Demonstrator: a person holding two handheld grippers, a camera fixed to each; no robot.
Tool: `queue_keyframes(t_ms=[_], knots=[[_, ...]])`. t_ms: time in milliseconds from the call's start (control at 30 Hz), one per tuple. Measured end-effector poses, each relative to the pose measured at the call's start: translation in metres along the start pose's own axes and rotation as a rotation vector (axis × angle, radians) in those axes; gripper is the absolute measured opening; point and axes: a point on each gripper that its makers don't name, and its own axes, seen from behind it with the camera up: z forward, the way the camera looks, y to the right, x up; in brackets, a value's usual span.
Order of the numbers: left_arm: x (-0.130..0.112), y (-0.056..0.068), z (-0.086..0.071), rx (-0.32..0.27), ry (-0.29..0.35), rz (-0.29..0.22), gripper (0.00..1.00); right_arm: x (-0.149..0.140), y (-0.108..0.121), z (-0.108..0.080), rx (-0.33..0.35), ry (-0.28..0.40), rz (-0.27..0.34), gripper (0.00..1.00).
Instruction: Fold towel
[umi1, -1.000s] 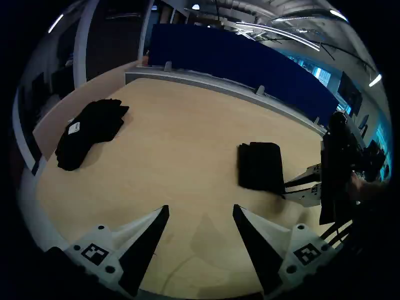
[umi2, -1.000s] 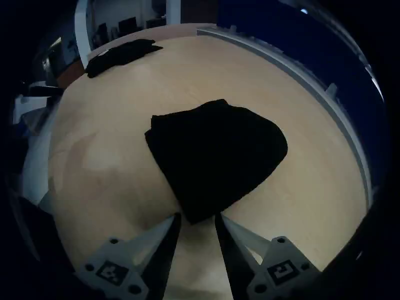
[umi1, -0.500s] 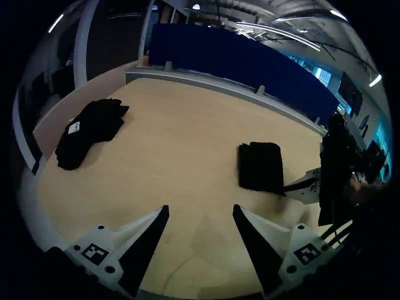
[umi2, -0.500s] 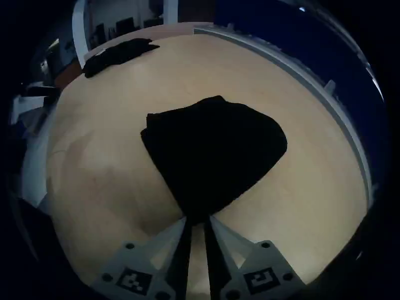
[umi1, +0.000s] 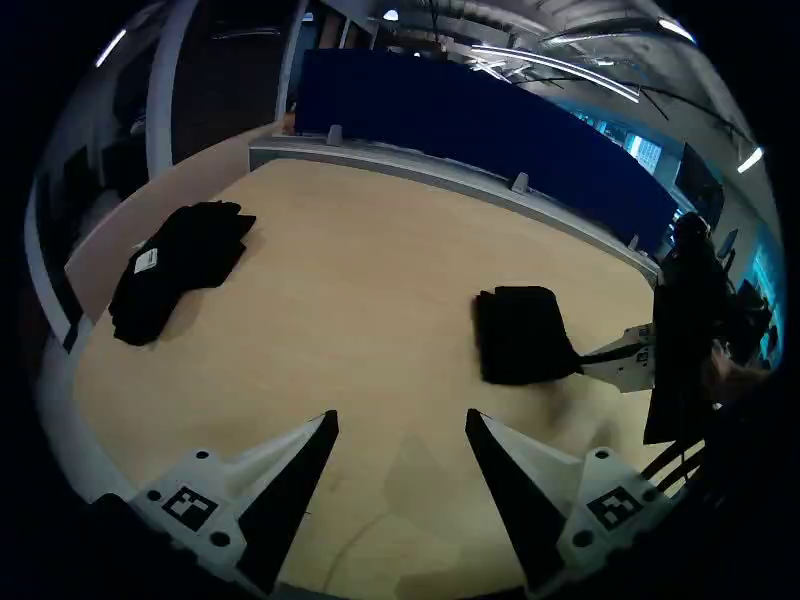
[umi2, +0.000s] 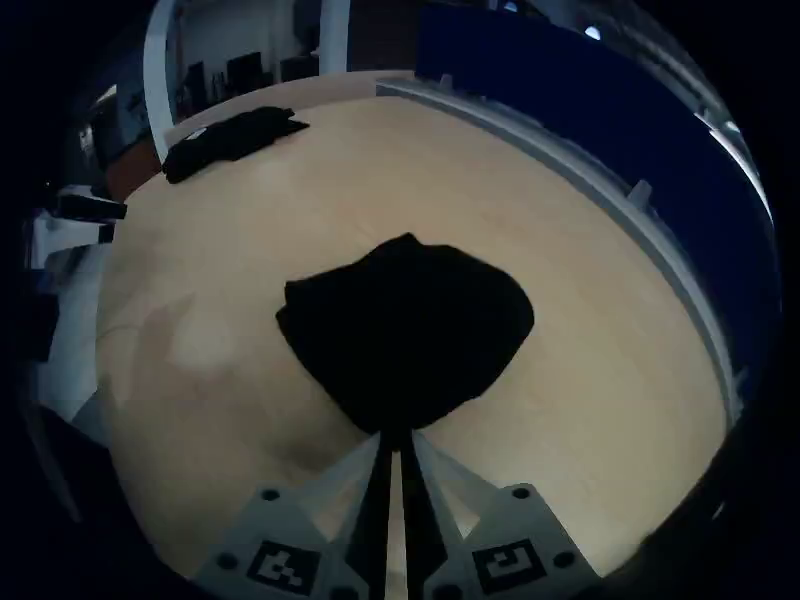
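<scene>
A folded black towel (umi2: 405, 335) lies on the light wooden table (umi2: 560, 330). My right gripper (umi2: 398, 438) is shut on its near edge, and that edge is lifted a little off the table. In the left gripper view the same towel (umi1: 520, 333) sits right of centre, with the right gripper (umi1: 588, 358) pinching its right side. My left gripper (umi1: 400, 425) hovers open over bare table (umi1: 350, 300) in the foreground, well short of the towel, with nothing between its fingers.
A pile of black cloth (umi1: 178, 265) with a white tag lies at the far left of the table, also visible as a dark pile (umi2: 232, 140) in the right gripper view. A grey rail and blue partition (umi1: 470, 110) bound the far table edge. A person's hand (umi1: 735, 375) holds the right gripper.
My right gripper closed onto the towel's near edge and drew back, raising that edge. The towel shifted slightly. My left gripper stayed where it was.
</scene>
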Motion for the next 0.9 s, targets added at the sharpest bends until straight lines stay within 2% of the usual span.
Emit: queue_keyframes(t_ms=[167,467,667,900], knots=[[0.01,0.002,0.001,-0.005,0.016,0.004,0.95,0.043,0.014,-0.025,-0.034,0.087,-0.022,0.06],[0.029,0.011,0.0,-0.021,0.043,0.021,0.95,0.11,0.028,-0.082,-0.077,0.225,-0.068,0.06],[0.033,0.02,0.0,-0.037,0.047,0.028,0.95,0.121,0.037,-0.102,-0.092,0.255,-0.058,0.06],[0.037,0.029,0.0,-0.054,0.05,0.04,0.95,0.112,0.054,-0.117,-0.117,0.25,-0.043,0.06]])
